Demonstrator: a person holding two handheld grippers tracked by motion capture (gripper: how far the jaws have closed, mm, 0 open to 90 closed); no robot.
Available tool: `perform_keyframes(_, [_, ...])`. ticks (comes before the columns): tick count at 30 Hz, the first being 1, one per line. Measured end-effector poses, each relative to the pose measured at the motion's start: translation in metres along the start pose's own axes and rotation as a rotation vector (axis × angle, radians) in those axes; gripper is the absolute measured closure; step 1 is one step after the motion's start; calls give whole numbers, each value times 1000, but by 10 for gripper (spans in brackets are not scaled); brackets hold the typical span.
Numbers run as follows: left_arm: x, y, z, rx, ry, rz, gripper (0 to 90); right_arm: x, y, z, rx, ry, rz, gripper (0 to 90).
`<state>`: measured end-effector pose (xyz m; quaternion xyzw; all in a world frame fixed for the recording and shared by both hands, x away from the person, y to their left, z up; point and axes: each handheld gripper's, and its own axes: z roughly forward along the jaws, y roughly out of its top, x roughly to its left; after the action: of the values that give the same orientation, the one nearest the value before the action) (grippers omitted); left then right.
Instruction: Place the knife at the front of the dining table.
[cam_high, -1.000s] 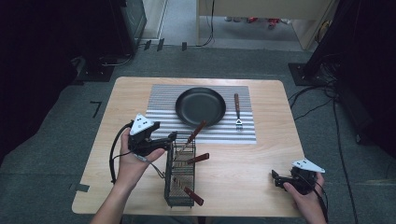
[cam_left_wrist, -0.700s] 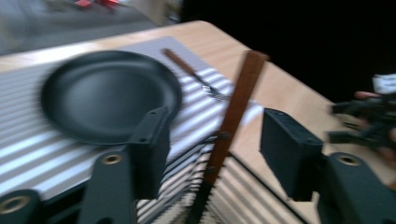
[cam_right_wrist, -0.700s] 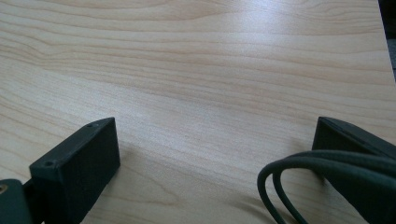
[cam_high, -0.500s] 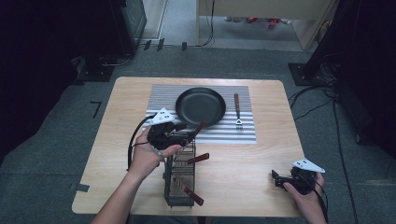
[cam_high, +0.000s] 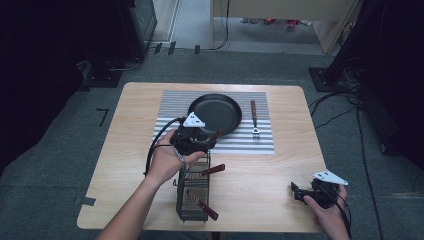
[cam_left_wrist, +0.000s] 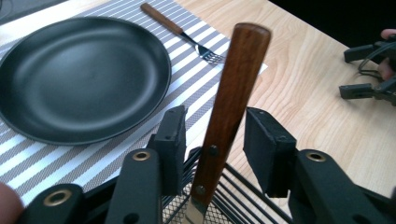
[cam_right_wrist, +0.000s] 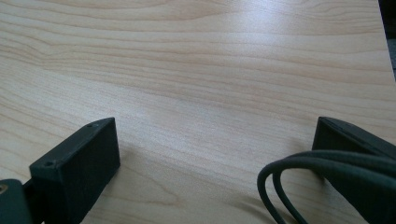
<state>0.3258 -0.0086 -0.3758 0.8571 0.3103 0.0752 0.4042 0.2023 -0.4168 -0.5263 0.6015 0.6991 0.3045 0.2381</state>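
Flanking riveted brown wooden handle (cam_left_wrist: 232, 100), left claw (cam_left_wrist: 212, 140) parted; right claw (cam_right_wrist: 212, 140) wide, empty.

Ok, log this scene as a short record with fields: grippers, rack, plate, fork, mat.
left gripper: open, jaws either side of a wooden-handled utensil, gaps both sides
right gripper: open, low over bare table, near right corner
wire rack: near edge, holds wooden-handled utensils
black plate: empty, on striped mat
fork: on mat, right of plate

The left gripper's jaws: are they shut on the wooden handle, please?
Open: the left gripper straddles the wooden handle, with gaps visible on both sides.
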Motion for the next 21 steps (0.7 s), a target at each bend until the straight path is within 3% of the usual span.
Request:
perform_keyframes(4, [-3, 2, 1, 2, 9, 36, 728, 0, 0, 0, 0, -1, -2, 11])
perform_keyframes(8, [-2, 0, 0, -16, 9, 74, 745, 0, 0, 0, 0, -1, -2, 11])
perform_keyframes(10, [-1, -2, -2, -28, 2, 72, 747, 0, 0, 0, 0, 0, -1, 11])
perform_keyframes(13, [0, -5, -10, -79, -1, 78, 748, 0, 0, 0, 0, 0, -2, 11])
perform_keyframes(15, [1, -7, -18, -124, -38, 46, 769, 0, 0, 0, 0, -1, -3, 11])
perform_keyframes(20, [3, -12, -30, -178, -7, 48, 770, 0, 0, 0, -1, -1, -2, 11])
perform_keyframes(21, [4, -14, -36, -210, -2, 44, 770, 0, 0, 0, -1, -1, -2, 11])
